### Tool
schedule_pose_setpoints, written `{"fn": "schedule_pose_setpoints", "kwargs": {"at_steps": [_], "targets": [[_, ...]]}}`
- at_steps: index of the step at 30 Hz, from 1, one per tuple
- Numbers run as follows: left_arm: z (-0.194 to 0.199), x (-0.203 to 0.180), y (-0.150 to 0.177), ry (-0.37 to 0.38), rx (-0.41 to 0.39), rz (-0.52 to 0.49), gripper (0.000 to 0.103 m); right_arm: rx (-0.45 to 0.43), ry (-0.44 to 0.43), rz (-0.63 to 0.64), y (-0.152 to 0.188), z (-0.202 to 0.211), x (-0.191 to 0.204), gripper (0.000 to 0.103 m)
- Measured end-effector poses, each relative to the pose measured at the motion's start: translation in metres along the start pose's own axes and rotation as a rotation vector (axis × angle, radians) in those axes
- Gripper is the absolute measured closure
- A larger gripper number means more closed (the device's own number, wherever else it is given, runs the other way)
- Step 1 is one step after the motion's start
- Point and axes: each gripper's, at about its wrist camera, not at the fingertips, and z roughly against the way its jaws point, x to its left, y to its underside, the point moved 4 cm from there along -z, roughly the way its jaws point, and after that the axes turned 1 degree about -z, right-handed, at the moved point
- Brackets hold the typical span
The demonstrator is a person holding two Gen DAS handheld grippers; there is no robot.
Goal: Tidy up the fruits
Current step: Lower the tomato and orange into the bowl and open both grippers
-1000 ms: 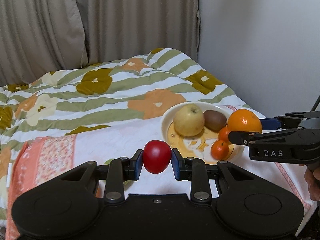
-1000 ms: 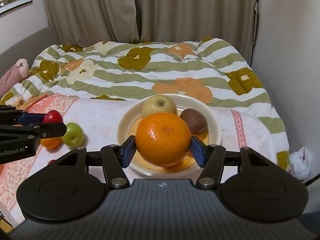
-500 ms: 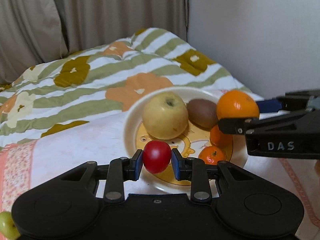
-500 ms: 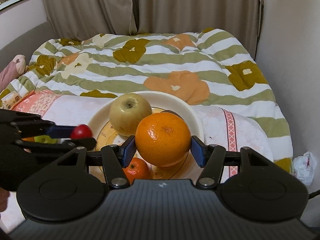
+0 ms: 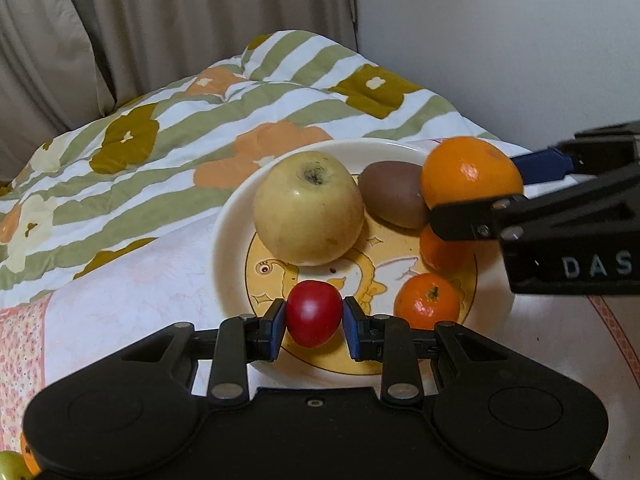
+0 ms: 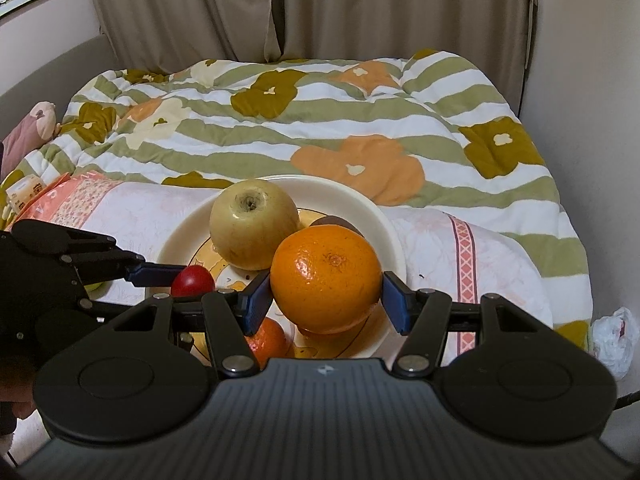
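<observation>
A cream plate with a yellow cartoon print lies on the bed. It holds a yellow apple, a brown kiwi and two small mandarins. My left gripper is shut on a small red fruit, low over the plate's near part. My right gripper is shut on a large orange, held over the plate's right side beside the kiwi, which it mostly hides in the right wrist view.
The plate sits on a pink-and-white cloth over a striped floral quilt. A green fruit and an orange one lie at the far lower left. Curtains and a wall stand behind; a white bag lies beside the bed.
Both grippers have come forward and down over the plate with their fruit. The red fruit went from left of the plate to above its near part; the orange now hangs over the right side.
</observation>
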Motion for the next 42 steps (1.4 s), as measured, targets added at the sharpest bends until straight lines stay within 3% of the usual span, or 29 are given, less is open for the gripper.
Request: {"fn": "schedule_pose_setpoints", "kwargs": {"at_steps": [1, 3, 5, 7, 20, 25, 35, 37, 39, 42], "targets": [[0.001, 0.000, 0.000, 0.004, 0.003, -0.003, 0.069, -0.002, 0.001, 0.002, 0.000, 0.000, 0.001, 0.029], [0.003, -0.001, 0.000, 0.009, -0.001, -0.004, 0.053, -0.007, 0.000, 0.003, -0.001, 0.000, 0.002, 0.029], [0.010, -0.001, 0.001, 0.007, -0.022, 0.004, 0.020, -0.012, 0.000, 0.003, -0.002, 0.002, 0.004, 0.029], [0.019, 0.001, 0.001, 0.001, -0.050, 0.008, 0.014, -0.012, -0.002, 0.007, -0.002, 0.003, 0.007, 0.029], [0.061, 0.022, 0.019, -0.041, -0.068, 0.090, 0.012, 0.000, -0.028, 0.066, -0.005, -0.003, 0.031, 0.029], [0.068, 0.029, 0.026, -0.056, -0.067, 0.124, 0.011, -0.002, -0.032, 0.139, -0.001, -0.011, 0.043, 0.029], [0.071, 0.030, 0.034, -0.075, -0.056, 0.143, 0.011, 0.003, -0.046, 0.158, 0.009, -0.020, 0.048, 0.028], [0.072, 0.031, 0.035, -0.086, -0.057, 0.152, 0.011, -0.007, -0.043, 0.169, 0.009, -0.019, 0.048, 0.021], [0.073, 0.032, 0.036, -0.096, -0.057, 0.165, 0.011, -0.010, -0.035, 0.187, 0.007, -0.016, 0.050, 0.002], [0.077, 0.033, 0.038, -0.109, -0.058, 0.186, 0.011, -0.015, -0.020, 0.193, 0.009, -0.010, 0.050, 0.002]]}}
